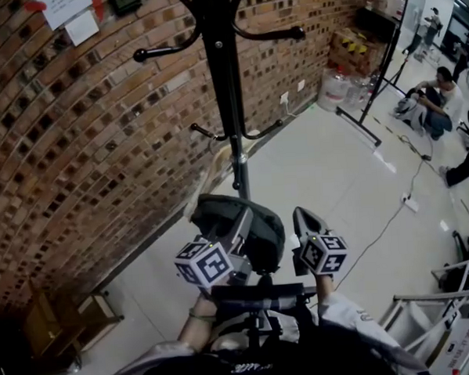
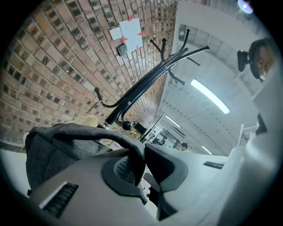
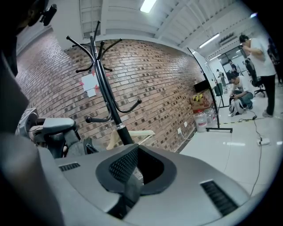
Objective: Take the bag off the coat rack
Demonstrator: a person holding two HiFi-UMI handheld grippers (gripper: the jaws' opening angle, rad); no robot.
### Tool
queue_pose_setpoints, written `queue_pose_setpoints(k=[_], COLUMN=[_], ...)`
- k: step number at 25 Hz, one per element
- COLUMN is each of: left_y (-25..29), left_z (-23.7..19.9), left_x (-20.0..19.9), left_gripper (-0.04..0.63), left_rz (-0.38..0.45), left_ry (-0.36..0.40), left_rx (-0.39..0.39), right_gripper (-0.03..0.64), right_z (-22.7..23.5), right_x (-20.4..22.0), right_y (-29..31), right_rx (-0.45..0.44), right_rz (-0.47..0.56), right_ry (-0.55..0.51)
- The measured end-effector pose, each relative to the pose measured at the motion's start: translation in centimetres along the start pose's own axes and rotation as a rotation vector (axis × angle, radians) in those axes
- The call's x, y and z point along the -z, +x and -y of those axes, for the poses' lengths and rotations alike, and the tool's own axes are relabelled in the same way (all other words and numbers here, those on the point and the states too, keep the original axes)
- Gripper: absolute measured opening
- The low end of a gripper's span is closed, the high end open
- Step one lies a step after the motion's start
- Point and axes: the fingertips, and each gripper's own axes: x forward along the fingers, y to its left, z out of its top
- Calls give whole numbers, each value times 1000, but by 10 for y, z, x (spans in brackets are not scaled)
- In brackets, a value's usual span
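Note:
The black coat rack (image 1: 228,89) stands against the brick wall, its pole and hooks also in the left gripper view (image 2: 132,99) and the right gripper view (image 3: 106,92). A grey bag (image 1: 260,221) hangs in front of the pole, below the lower hooks and clear of them. My left gripper (image 1: 241,220) is shut on its dark grey handle, which runs over the pads (image 2: 140,154); the bag's body (image 2: 57,145) sags to the left. My right gripper (image 1: 302,214) points up just right of the bag (image 3: 86,148), jaws together (image 3: 135,170).
A beige object (image 1: 210,176) leans by the rack's pole. Water bottles (image 1: 335,87) and boxes stand at the wall further back, people sit and stand at the far right. A wooden crate (image 1: 69,317) is at the lower left, a stepladder (image 1: 437,321) at the lower right.

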Motion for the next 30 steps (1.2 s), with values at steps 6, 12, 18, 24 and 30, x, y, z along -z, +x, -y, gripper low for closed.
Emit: queue_pose_setpoints(k=[6, 12, 18, 24, 30], left_y=[-33, -71, -104, -127, -140], left_z=[-14, -29, -55, -80, -95], left_x=[14, 22, 22, 20, 14], left_gripper=[34, 34, 34, 34, 34], left_rz=[-43, -64, -62, -61, -48], left_ry=[-26, -21, -20, -25, -40], left_rx=[-15, -44, -93, -156, -180], right_gripper=[9, 9, 9, 9, 9], right_z=[-46, -93, -129, -157, -169], right_x=[5, 18, 31, 34, 35], right_y=[-13, -26, -30, -31, -28], right_rx=[-33, -44, -72, -103, -120], right_rz=[17, 16, 13, 19, 18], right_ry=[-8, -82, -113, -151, -153])
